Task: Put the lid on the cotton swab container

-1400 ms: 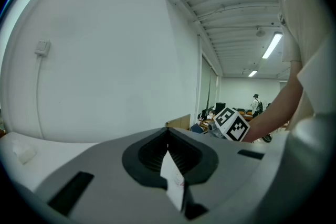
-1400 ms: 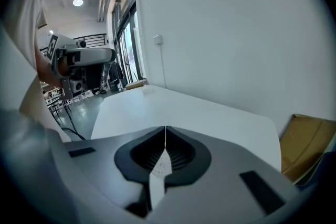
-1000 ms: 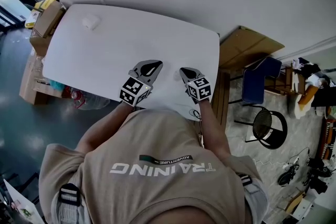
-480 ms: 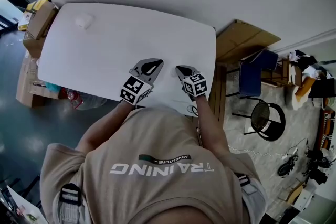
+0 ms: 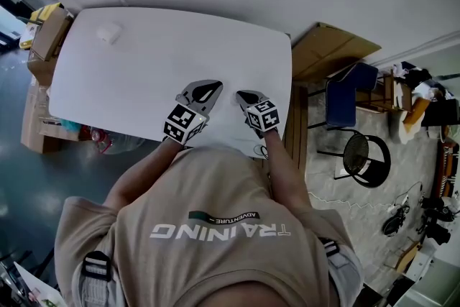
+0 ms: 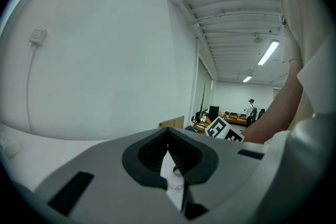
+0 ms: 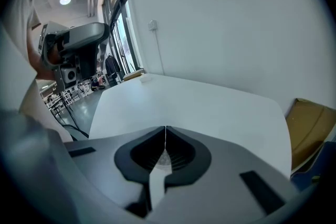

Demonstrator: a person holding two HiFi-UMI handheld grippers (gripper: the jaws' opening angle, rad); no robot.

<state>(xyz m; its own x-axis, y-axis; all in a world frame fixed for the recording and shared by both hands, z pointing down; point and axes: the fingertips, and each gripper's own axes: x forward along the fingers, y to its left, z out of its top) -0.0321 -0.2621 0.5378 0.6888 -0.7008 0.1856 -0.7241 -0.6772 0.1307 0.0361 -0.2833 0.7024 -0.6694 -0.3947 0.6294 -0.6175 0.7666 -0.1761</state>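
The left gripper and the right gripper are both clenched tight, their dark ribbed pads meeting with nothing between, and they sit side by side at the near edge of the smooth white table. Well ahead and to their left, at the far corner, sits a small pale object. It is boxy with soft corners and too small to tell container from lid.

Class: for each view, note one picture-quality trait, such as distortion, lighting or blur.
Head view: even light, white table nearly washed out, walls bowed. Left gripper view: strong fisheye, black corners, bright ceiling lamps. Right gripper view: same fisheye vignette, table edges curved.
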